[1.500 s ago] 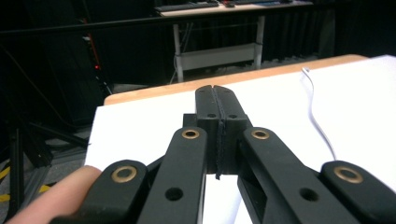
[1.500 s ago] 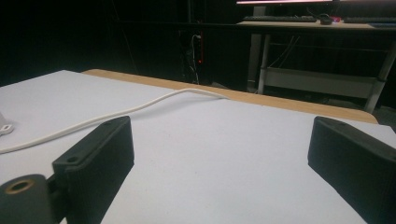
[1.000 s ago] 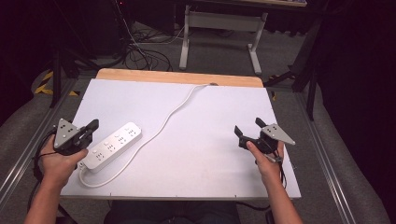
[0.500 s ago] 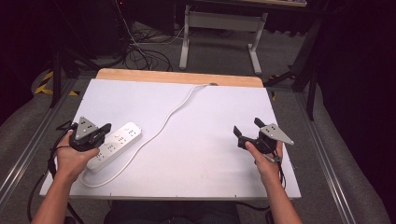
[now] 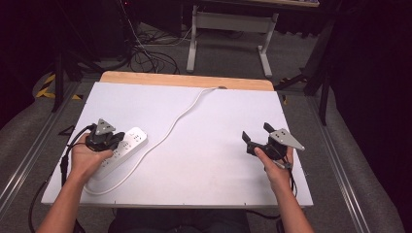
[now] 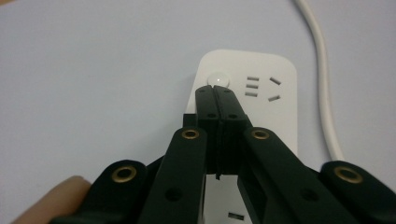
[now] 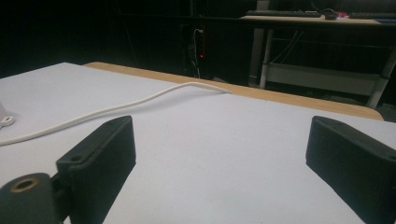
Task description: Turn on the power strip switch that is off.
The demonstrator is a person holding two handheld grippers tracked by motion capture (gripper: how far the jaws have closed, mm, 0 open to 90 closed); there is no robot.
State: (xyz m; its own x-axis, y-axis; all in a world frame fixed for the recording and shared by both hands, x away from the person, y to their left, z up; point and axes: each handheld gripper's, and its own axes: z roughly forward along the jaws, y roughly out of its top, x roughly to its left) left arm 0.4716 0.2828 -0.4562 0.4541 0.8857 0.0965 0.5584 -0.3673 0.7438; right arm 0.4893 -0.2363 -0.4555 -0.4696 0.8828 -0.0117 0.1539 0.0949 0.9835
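Meanwhile the left gripper (image 6: 218, 91), jaws pressed together, tips touch the power strip's (image 6: 261, 84) round button (image 6: 219, 79) — right gripper (image 5: 257, 136) spread wide over the table (image 5: 214, 160).

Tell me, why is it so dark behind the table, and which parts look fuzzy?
High view: the white rectangular table top is brightly lit, while the room behind falls into deep shadow. Left gripper view: the near black jaw arms look soft, but the white plastic power strip stays sharp. Right gripper view: the black jaw pads blur at their close edges, and the background is dim.
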